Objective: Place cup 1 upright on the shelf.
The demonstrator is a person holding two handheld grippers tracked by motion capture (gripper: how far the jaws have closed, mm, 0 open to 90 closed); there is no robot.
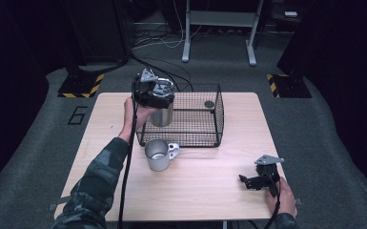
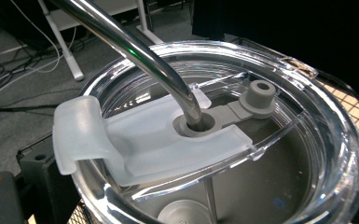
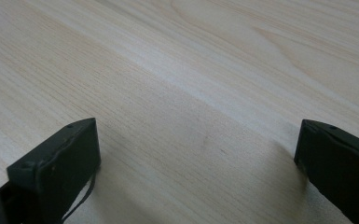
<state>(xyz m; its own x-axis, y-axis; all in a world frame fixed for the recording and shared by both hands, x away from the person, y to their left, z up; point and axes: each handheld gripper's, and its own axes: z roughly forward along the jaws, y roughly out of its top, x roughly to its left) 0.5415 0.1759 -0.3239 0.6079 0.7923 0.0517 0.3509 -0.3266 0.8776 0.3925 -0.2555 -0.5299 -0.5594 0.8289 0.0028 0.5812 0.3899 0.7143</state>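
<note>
A steel tumbler [image 1: 162, 115] with a clear lid [image 2: 307, 154] and a bent metal straw [image 2: 135, 49] is upright at the left end of the black wire basket [image 1: 218, 114]. My left gripper [image 1: 155, 93] is shut on its upper part from the left; one black finger [image 2: 39, 163] presses the rim. I cannot tell whether the tumbler touches the basket floor. A steel mug [image 1: 158, 155] with a handle stands on the table just in front of the basket. My right gripper [image 1: 248, 181] lies low on the table at the front right, open [image 3: 196, 140], with bare wood between its fingers.
A small dark disc [image 1: 209, 104] lies in the basket's far right corner. The light wooden table [image 1: 209, 195] has free room in front of the mug and between the mug and the right gripper. Beyond the table are cables and desk legs on a grey floor.
</note>
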